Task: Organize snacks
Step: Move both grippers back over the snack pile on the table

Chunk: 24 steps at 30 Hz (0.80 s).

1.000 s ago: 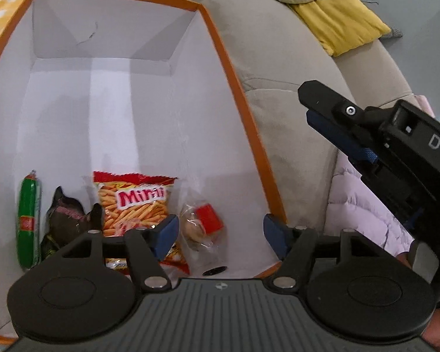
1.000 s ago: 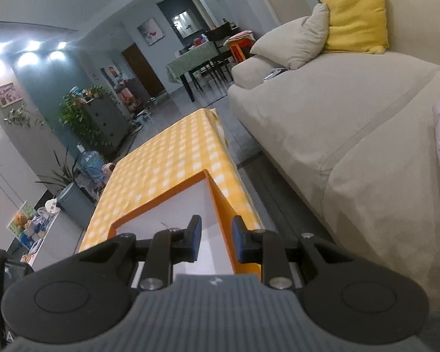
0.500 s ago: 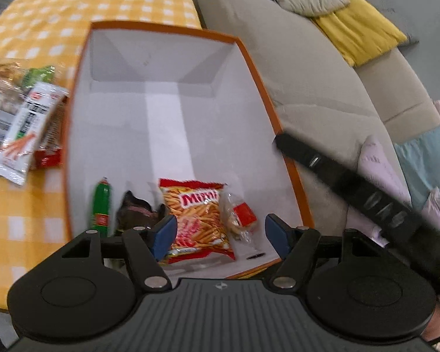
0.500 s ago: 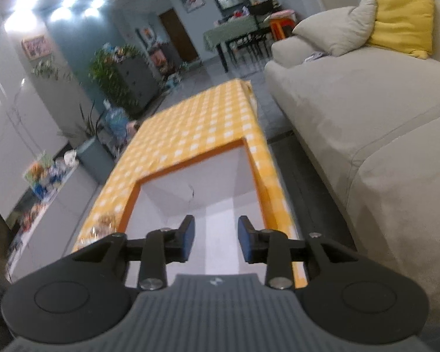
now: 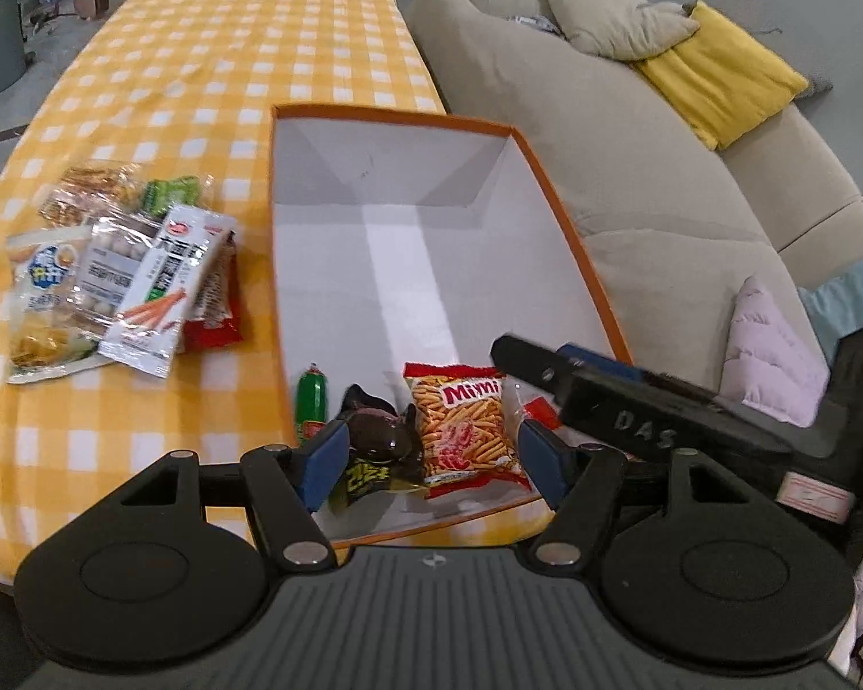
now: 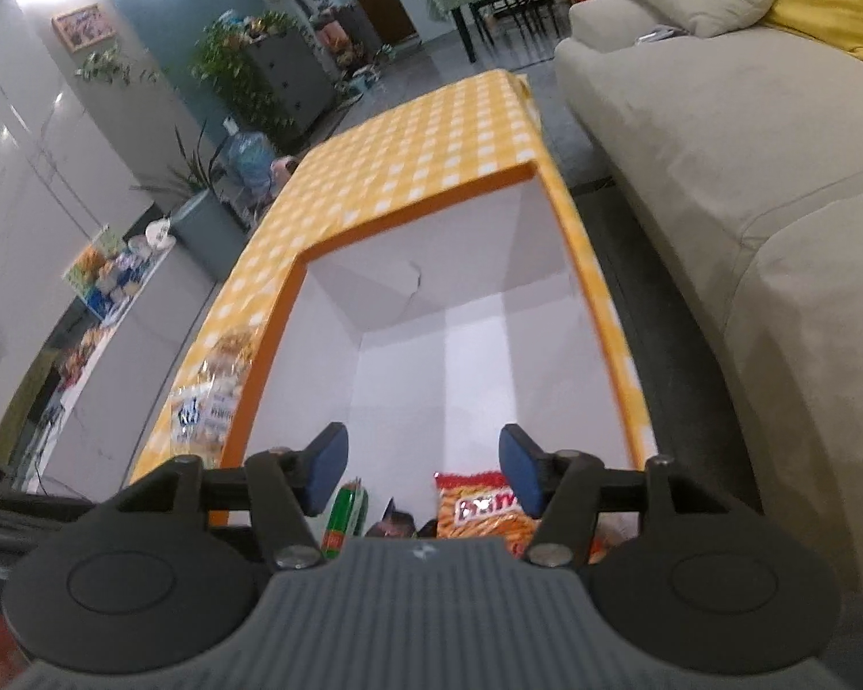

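An orange-rimmed white box [image 5: 538,184] [image 6: 420,195] stands on the yellow checked table. At its near end lie a green stick snack [image 5: 312,399] [image 6: 345,517], a dark packet [image 5: 374,431], a red Mimi chips bag [image 5: 460,420] [image 6: 483,509] and a small clear packet with a red patch [image 5: 538,408]. My left gripper [image 5: 428,460] hangs open above those snacks, holding nothing. My right gripper [image 6: 420,468] is over the box's near end, its jaws opening with nothing between them. Its fingers [image 5: 552,365] reach in from the right in the left wrist view.
A pile of loose snack packets [image 5: 126,264] lies on the table [image 5: 230,46] left of the box. A beige sofa [image 5: 633,172] with grey and yellow cushions runs along the right side. Plants and a cabinet stand at the room's far end [image 6: 247,69].
My left gripper rose and drew back, so the table and the snack pile came into view. My right gripper tipped down toward the box and its jaws widened.
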{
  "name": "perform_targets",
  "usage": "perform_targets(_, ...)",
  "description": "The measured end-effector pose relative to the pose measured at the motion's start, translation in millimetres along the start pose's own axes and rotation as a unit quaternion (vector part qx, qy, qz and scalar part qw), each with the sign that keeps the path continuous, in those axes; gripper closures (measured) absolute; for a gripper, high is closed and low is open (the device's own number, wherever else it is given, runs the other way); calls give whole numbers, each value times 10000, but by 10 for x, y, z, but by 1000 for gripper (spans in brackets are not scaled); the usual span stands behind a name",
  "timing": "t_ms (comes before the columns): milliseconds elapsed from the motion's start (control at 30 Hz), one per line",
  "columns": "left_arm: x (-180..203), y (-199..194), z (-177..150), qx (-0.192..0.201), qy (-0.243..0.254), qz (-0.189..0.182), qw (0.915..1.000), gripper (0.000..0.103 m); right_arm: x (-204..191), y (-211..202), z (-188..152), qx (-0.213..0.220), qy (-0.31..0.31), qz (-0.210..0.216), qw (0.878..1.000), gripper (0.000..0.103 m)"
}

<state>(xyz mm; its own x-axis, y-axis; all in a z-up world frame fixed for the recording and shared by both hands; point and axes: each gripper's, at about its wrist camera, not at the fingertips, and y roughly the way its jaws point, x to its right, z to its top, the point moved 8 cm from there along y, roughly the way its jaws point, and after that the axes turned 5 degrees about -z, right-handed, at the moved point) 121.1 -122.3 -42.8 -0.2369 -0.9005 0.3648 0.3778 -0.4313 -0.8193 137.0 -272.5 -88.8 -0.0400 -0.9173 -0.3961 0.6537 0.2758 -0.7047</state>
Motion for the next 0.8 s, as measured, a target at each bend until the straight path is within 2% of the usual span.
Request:
perform_targets(100, -127, -147, 34, 128, -80, -31, 9999, 24, -84, 35, -29, -81, -102, -3, 9999, 36)
perform_targets(167, -257, -250, 78, 231, -185, -37, 9996, 24, -148, 33, -43, -93, -145, 22, 9998, 34)
perform_targets(200, -339, -303, 106, 295, -264, -24, 9992, 24, -181, 41, -39, -101, -149, 28, 9998, 28)
perform_targets(333, -753, -522, 211, 589, -599, 127, 9964, 23, -338, 19, 14, 13, -232, -38, 9997, 17)
perform_targets(400, -1000, -607, 249, 741, -791, 242, 9938, 22, -500, 19, 31, 111, -329, 56, 9994, 4)
perform_targets(567, -1658, -743, 255, 941, -1408, 585, 9838, 22, -904, 12, 60, 400, -534, 291, 9973, 4)
perform_targets(800, -2450, -793, 157, 1005, -2317, 730, 9648, 22, -1612, -11, 119, 1077, -818, 350, 9902, 6)
